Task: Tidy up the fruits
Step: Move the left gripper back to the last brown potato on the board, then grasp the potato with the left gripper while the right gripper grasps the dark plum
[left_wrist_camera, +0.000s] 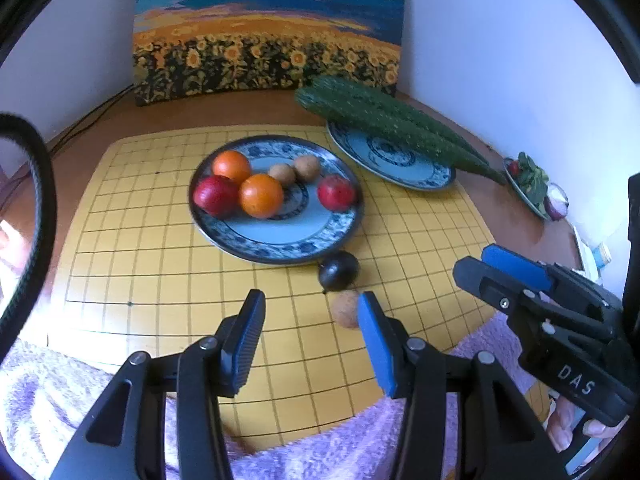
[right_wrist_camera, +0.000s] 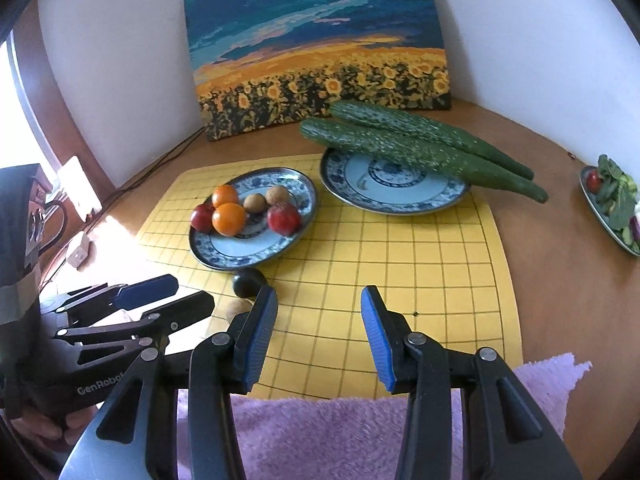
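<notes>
Left gripper: your left gripper point(left_wrist_camera: 310, 322) hangs over the near edge of the yellow grid mat point(left_wrist_camera: 160, 264), jaws apart, nothing between the blue pads.
Right gripper: your right gripper point(right_wrist_camera: 320, 320) sits just beside it, also parted and empty, above bare mat squares.
Fruit plate: the blue-patterned plate point(left_wrist_camera: 280, 240) holds two oranges point(left_wrist_camera: 261, 195), two red fruits point(left_wrist_camera: 216, 195) and two small brown fruits point(left_wrist_camera: 282, 173).
Loose fruit: a dark round fruit point(left_wrist_camera: 339, 270) lies on the mat just off the plate's near rim; a brown fruit point(left_wrist_camera: 346, 309) sits right next to it, close to your left gripper's right pad.
Second plate: two long cucumbers point(right_wrist_camera: 420, 148) lie across the other blue plate point(right_wrist_camera: 372, 196), ends overhanging.
Far right: a small dish of greens point(right_wrist_camera: 616, 200) stands on the wooden table point(right_wrist_camera: 560, 240), well apart from the mat.
Near edge: a lilac towel point(right_wrist_camera: 320, 432) lies under both grippers.
Backdrop: a sunflower painting point(right_wrist_camera: 320, 48) leans against the wall.
</notes>
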Tool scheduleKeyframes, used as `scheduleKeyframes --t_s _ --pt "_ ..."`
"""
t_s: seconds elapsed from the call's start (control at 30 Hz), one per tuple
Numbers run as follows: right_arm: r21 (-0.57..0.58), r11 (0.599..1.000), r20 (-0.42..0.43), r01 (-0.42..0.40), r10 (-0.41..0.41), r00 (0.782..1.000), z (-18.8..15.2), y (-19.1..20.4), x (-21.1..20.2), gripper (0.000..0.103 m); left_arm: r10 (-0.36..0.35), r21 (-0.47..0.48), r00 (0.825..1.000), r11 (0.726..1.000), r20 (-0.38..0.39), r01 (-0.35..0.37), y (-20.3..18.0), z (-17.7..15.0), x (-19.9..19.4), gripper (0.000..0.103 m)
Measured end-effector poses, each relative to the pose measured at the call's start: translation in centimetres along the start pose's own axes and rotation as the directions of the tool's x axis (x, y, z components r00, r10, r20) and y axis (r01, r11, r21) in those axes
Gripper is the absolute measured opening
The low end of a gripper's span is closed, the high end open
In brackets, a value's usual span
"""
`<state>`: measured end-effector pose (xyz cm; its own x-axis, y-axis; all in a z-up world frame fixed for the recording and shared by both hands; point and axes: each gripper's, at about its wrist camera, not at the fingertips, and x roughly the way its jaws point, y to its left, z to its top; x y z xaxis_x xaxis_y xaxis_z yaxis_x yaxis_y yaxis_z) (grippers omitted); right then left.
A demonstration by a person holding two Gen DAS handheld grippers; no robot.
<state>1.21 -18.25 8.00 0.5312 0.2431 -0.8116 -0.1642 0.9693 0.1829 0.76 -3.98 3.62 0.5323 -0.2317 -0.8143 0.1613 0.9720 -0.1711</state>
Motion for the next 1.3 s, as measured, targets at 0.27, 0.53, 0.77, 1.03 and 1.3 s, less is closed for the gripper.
scheduleKeyframes --t_s 0.27,0.53,0.77,1.03,1.3 --pt "0.025 1.0 -0.013 -0.008 0.009 1.0 -0.8 -1.2 0.2 0.045 0.012 0.01 0.999 1.0 -0.035 -0.012 -1.3 -0.5 1.5 0.051" --pt "0.044 0.999 -0.027 -0.014 0.016 1.0 -1.3 -2.1 0.6 0.045 0.033 0.028 0.999 0.999 -0.039 -0.032 -2.2 -0.6 2.1 0.051" --pt "0.054 0.998 -0.039 -0.013 0.015 0.999 -1.3 -2.7 0.8 0.045 0.047 0.041 0.998 0.998 -0.041 -0.046 -3.0 -0.6 2.9 0.048" --pt "0.077 0.997 -0.029 -0.008 0.01 1.0 -1.4 -3.3 0.7 0.045 0.04 0.038 0.998 0.999 -0.051 -0.038 -2.5 -1.0 3.5 0.027" --pt "0.075 0.997 -0.033 -0.011 0.013 0.999 -1.4 -3.0 0.9 0.045 0.032 0.012 0.998 0.999 -0.046 -0.031 -1.8 -1.1 3.1 0.026"
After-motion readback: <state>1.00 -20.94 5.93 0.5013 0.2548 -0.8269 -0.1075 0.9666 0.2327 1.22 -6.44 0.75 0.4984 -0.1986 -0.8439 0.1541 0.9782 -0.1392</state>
